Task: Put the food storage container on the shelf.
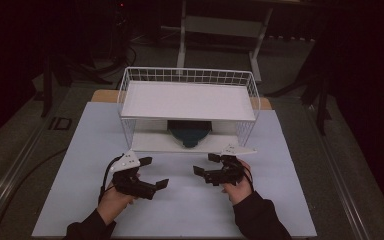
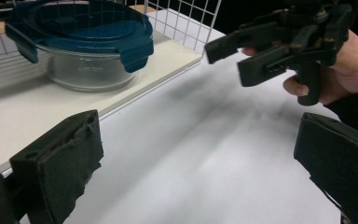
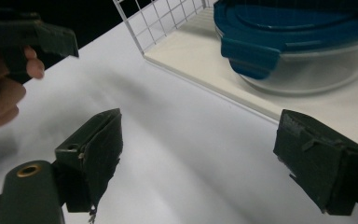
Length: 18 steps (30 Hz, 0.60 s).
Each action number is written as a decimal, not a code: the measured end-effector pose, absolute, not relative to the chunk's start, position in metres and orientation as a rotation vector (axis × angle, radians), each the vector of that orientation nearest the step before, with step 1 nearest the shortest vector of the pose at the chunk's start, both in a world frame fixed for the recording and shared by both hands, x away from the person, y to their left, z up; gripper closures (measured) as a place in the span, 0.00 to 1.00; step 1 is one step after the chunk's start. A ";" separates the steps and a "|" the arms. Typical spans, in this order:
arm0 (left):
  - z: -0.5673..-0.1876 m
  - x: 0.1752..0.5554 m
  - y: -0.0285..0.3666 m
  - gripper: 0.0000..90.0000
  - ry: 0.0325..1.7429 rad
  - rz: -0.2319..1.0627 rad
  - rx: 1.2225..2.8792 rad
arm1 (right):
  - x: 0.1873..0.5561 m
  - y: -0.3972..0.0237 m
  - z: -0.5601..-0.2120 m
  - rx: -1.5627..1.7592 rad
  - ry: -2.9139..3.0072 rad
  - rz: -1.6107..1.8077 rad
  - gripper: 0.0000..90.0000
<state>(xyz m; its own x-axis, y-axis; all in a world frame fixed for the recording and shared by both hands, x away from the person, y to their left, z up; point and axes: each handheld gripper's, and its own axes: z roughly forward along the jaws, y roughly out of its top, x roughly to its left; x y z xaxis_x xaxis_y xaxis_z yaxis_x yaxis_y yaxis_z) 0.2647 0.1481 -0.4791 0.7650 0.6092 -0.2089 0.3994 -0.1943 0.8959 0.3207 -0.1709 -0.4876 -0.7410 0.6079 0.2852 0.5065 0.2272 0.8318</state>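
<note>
A round glass container with a dark blue clip lid stands on the lower shelf of a white wire rack. It appears close up in the left gripper view and in the right gripper view. Both grippers hover over the white mat in front of the rack, apart from the container. My left gripper is open, its jaws wide with nothing between them. My right gripper is open too, with only bare mat between its jaws. It also shows across from the left one.
The white mat covers the table, with bare room on both sides of the hands. The rack's upper shelf is a bare white board with a wire rim. Dark floor, cables and stand legs lie beyond the table.
</note>
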 end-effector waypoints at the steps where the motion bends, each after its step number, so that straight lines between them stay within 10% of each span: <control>1: -0.479 0.264 0.149 0.01 0.782 0.231 1.817 | 0.319 -0.174 -0.488 1.085 2.375 1.554 0.17; 18: -0.481 0.253 0.154 0.01 0.764 0.226 1.828 | 0.283 -0.209 -0.484 1.053 2.336 1.544 0.17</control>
<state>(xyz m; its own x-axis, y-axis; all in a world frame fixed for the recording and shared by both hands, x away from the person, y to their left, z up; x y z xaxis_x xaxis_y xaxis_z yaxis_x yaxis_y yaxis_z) 0.2534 0.1545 -0.4813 0.7749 0.5986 -0.2031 0.3923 -0.2036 0.8970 0.2833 -0.2088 -0.4842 -0.7422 0.6239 0.2446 0.4696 0.2238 0.8540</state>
